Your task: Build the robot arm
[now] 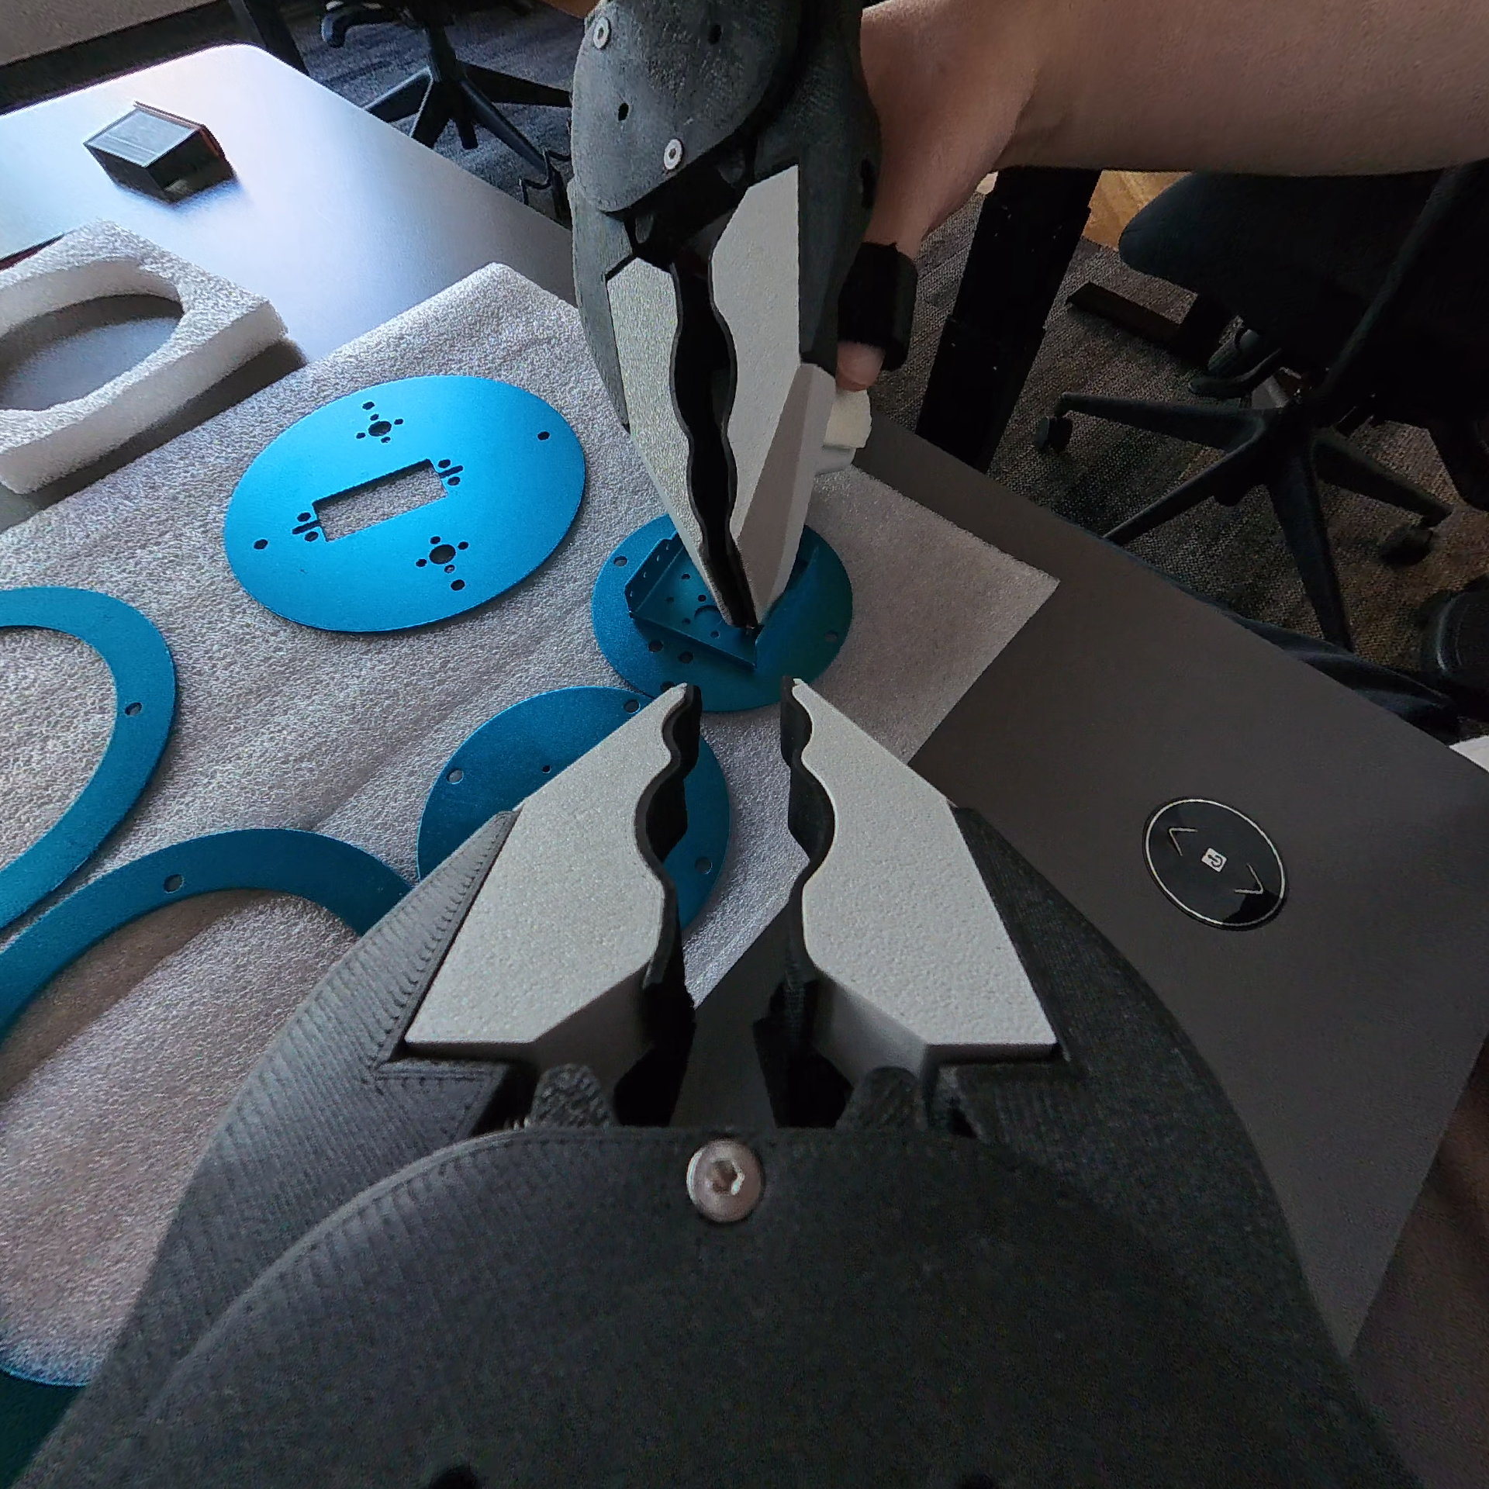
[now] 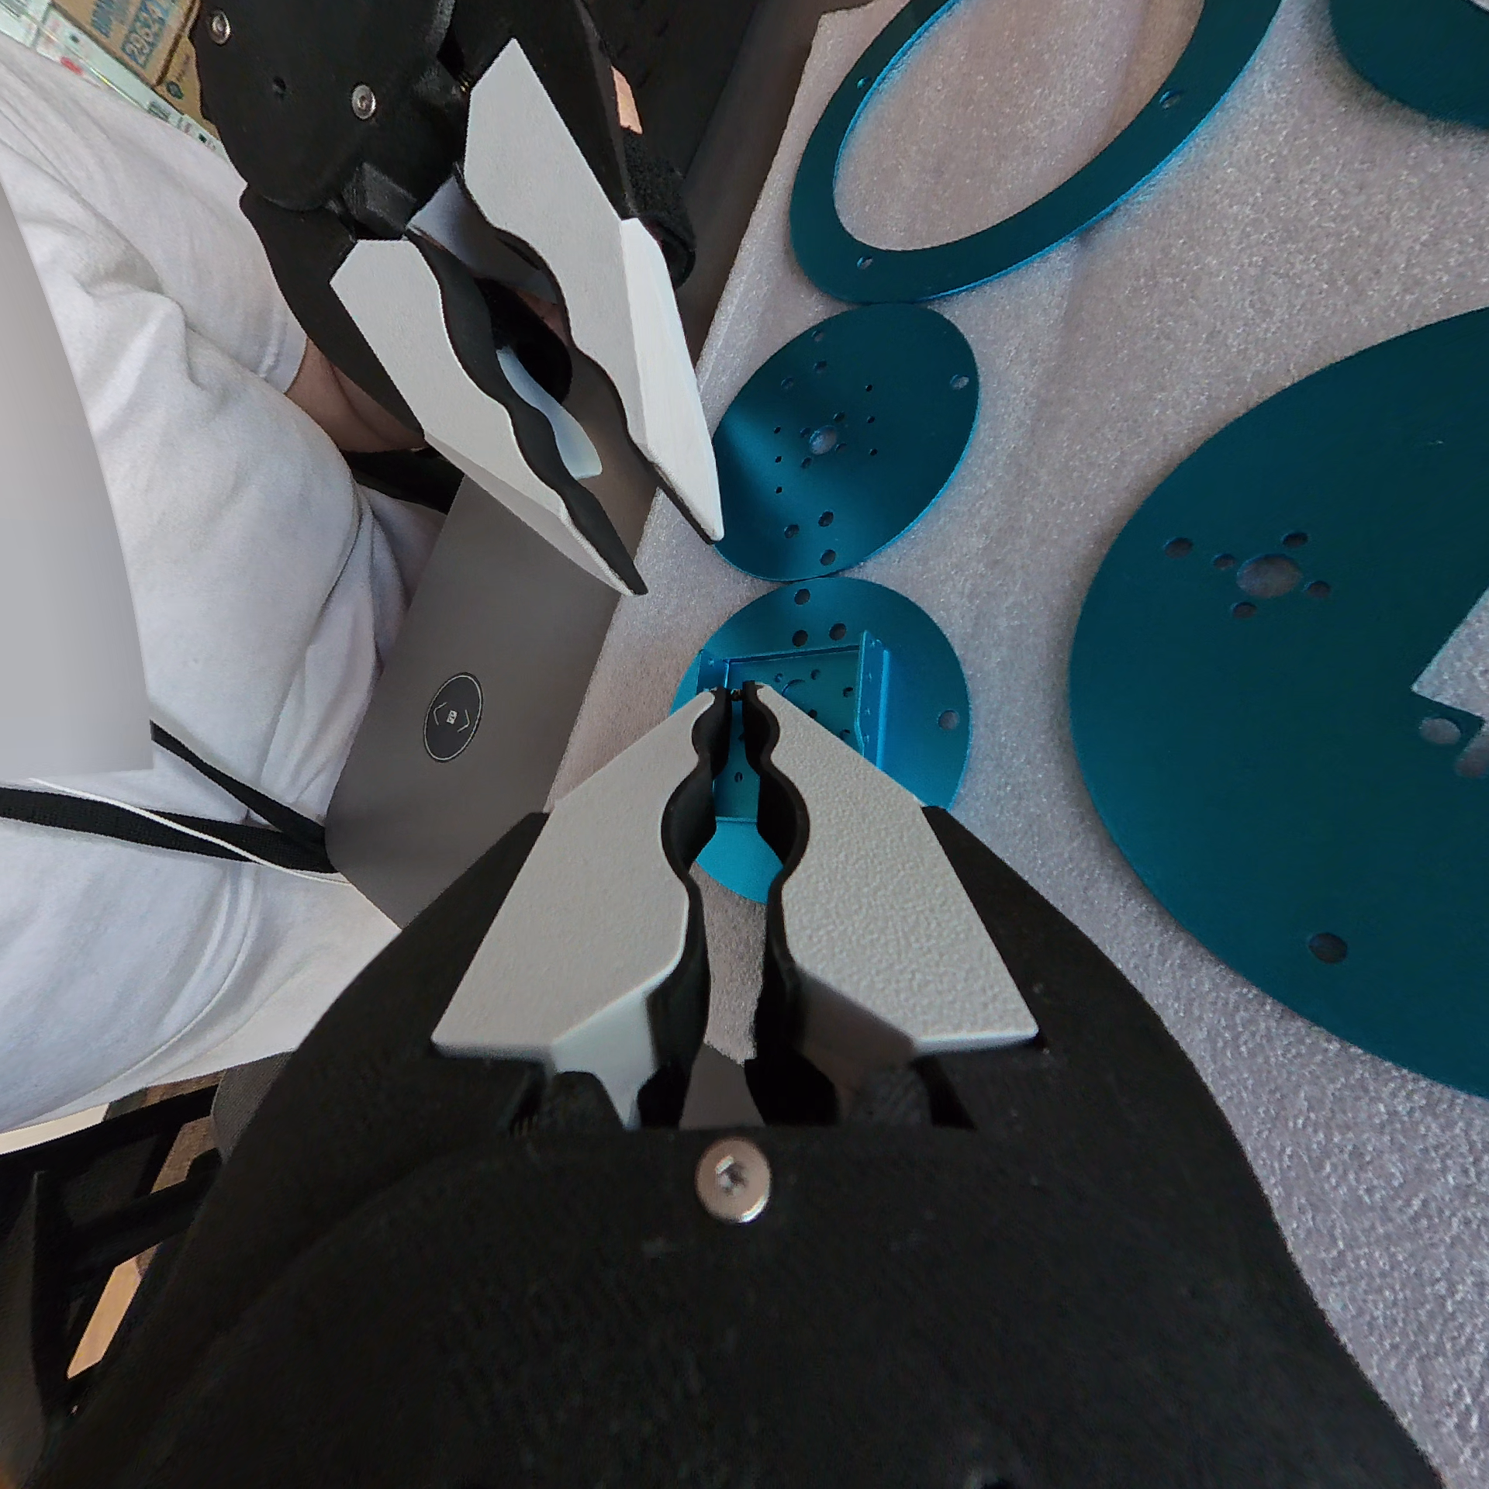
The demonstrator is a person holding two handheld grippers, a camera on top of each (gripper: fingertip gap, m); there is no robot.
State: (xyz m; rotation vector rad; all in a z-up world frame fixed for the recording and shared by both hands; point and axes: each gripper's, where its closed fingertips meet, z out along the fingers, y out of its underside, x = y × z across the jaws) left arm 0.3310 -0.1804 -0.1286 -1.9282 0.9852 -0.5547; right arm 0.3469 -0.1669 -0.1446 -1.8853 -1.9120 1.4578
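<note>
My right gripper (image 2: 735, 691) points down into a blue U-shaped bracket (image 2: 858, 709) that stands on a small blue disc (image 2: 926, 644). Its jaws are nearly closed on a tiny dark piece that looks like a small screw (image 2: 732, 687). In the left wrist view the right gripper (image 1: 741, 624) comes down from above, with its tips inside the bracket (image 1: 681, 596) on the disc (image 1: 814, 644). My left gripper (image 1: 740, 699) is open and empty. It hovers just in front of that disc, over a second small blue disc (image 1: 483, 773). It also shows in the right wrist view (image 2: 675, 557).
A white foam mat (image 1: 322, 725) carries a large blue disc with a rectangular cutout (image 1: 403, 499) and two blue rings (image 1: 153, 669). A foam block with a hole (image 1: 226, 306) and a black box (image 1: 157, 153) lie behind. The dark table has a round control panel (image 1: 1214, 864). Office chairs (image 1: 1289, 362) stand beyond the table edge. The grippers are tip to tip, or close to it.
</note>
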